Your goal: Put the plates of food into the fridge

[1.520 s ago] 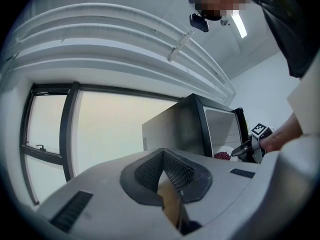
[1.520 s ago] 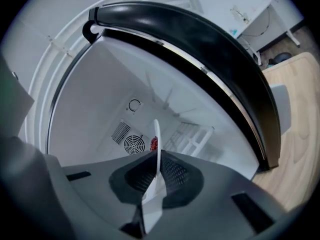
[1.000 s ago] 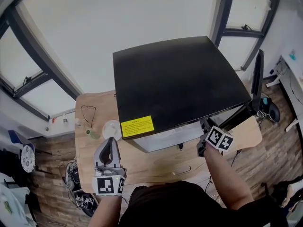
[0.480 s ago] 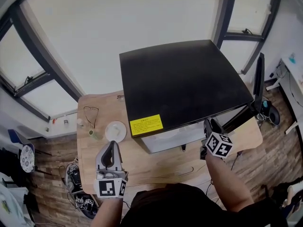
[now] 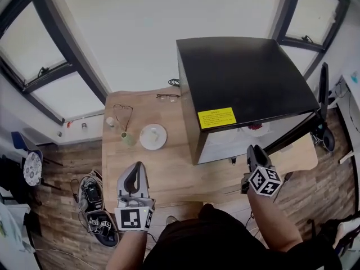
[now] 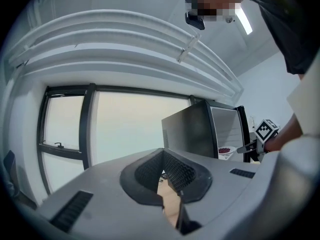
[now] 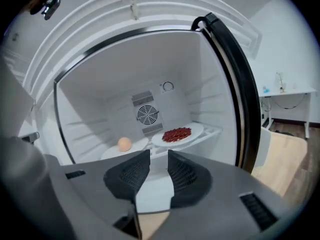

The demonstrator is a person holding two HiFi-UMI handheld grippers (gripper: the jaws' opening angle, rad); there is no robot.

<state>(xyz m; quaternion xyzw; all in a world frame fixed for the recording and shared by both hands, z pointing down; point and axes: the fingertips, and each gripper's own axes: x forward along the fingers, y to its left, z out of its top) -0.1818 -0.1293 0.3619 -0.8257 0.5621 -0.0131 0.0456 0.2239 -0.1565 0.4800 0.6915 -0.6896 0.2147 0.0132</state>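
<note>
The black-topped fridge (image 5: 247, 77) stands open on the wooden table (image 5: 169, 176). On its shelf sit a plate of red food (image 7: 177, 134) and a plate with a round orange item (image 7: 124, 144). The red-food plate (image 5: 256, 127) also shows in the head view. Left of the fridge, another white plate (image 5: 153, 136) rests on the table. My right gripper (image 7: 158, 156) hangs in front of the fridge opening; its jaws have just been opening and nothing is between them. My left gripper (image 5: 135, 176) hovers over the table's near edge, short of that plate, shut and holding nothing.
The fridge door (image 5: 323, 94) swings out to the right. A small green item (image 5: 126, 138), a wire loop (image 5: 122, 116) and a pair of glasses (image 5: 169, 98) lie on the table's far left part. Shoes (image 5: 93, 198) sit on the floor at the left.
The head view has swung, so the fridge now sits further right. My right gripper has drawn back from the fridge front, and the red-food plate now shows inside. My left gripper has shifted sideways.
</note>
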